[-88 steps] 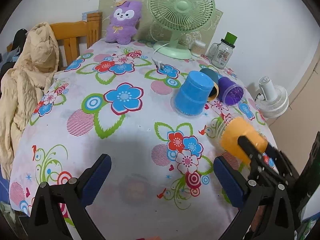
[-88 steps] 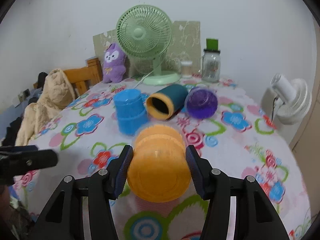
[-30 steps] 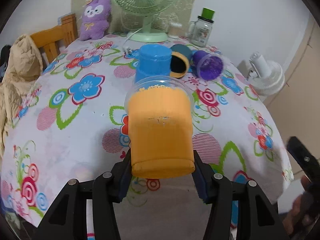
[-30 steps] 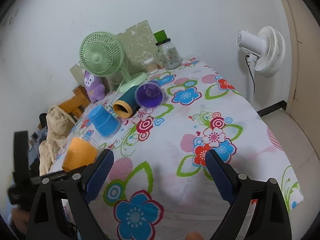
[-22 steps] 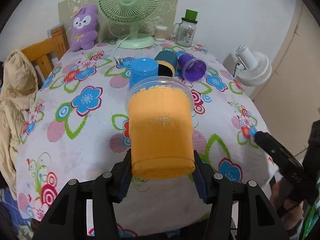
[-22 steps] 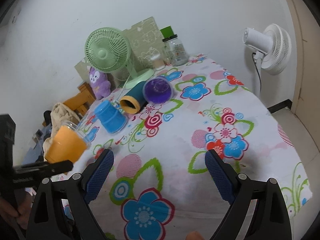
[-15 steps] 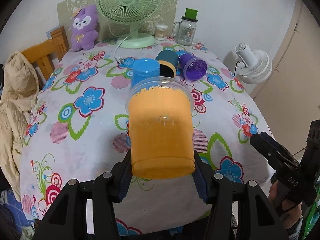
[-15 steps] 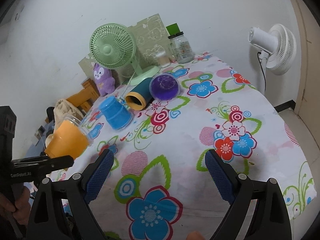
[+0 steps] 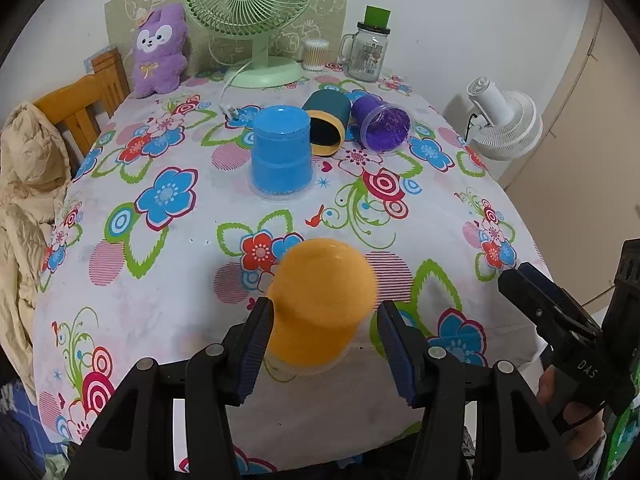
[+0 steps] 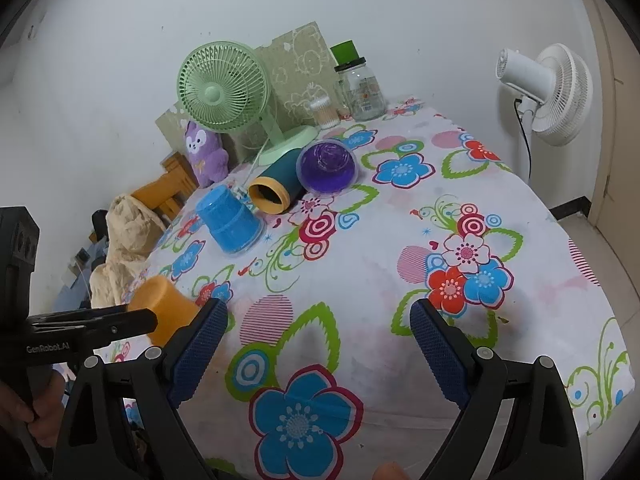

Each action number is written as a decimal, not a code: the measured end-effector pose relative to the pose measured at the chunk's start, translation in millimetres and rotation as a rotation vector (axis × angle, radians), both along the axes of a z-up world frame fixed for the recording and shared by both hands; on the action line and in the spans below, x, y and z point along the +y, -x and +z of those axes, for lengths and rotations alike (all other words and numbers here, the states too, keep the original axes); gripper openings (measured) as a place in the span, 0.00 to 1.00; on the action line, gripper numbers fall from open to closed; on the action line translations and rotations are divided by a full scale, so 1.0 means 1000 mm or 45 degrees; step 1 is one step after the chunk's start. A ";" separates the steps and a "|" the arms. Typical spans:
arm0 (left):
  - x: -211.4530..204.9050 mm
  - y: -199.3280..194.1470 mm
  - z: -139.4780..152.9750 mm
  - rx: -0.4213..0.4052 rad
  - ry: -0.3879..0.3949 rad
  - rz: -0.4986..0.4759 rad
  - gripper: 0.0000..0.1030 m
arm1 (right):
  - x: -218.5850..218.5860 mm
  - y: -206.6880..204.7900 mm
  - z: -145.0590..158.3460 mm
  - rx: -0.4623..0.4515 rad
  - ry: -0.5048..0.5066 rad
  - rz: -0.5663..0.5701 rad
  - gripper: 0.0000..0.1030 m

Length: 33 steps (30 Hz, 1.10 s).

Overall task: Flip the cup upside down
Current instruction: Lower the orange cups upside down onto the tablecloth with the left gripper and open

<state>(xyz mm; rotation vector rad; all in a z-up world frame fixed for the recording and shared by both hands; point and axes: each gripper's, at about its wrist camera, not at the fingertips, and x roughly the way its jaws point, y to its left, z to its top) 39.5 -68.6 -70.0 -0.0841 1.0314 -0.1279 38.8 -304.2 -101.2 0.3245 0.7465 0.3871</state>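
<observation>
Orange plastic cup (image 9: 320, 300), clear outer rim, base up and mouth down at near edge of flower-print tablecloth (image 9: 168, 300); slightly blurred, rim apparently on or just at the cloth. Sits between fingers of left gripper (image 9: 324, 344). Jaws apart: narrow gap visible on right side, left pad close to or brushing the wall, cannot tell which. Looks released rather than clamped.

Right gripper (image 10: 318, 350) off to the right, jaws wide apart, holding nothing, over bare cloth.

Farther back: blue plastic cup (image 9: 281, 156) already inverted mid-table; teal cup with yellow rim (image 9: 325, 128) and purple translucent cup (image 9: 382, 126) lying on their sides just beyond it, touching each other. Green desk fan (image 9: 250, 12), purple plush toy (image 9: 160, 50) and glass jar with green lid (image 9: 366, 54) along far edge.

Step in hand, by judgement: release after the flip. Next calls for straight-back withdrawal of left gripper without clipping the cup, which stands near the table edge.
</observation>
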 end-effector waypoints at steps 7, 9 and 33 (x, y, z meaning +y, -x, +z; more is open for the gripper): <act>0.001 0.000 0.000 -0.004 0.003 0.000 0.55 | 0.006 -0.002 -0.003 0.011 0.006 0.021 0.91; 0.001 0.000 0.000 0.000 0.006 -0.002 0.62 | 0.008 -0.002 -0.002 0.012 0.010 0.029 0.91; 0.049 0.033 0.019 -0.157 0.049 0.172 0.96 | 0.073 0.013 0.051 -0.142 0.172 0.192 0.97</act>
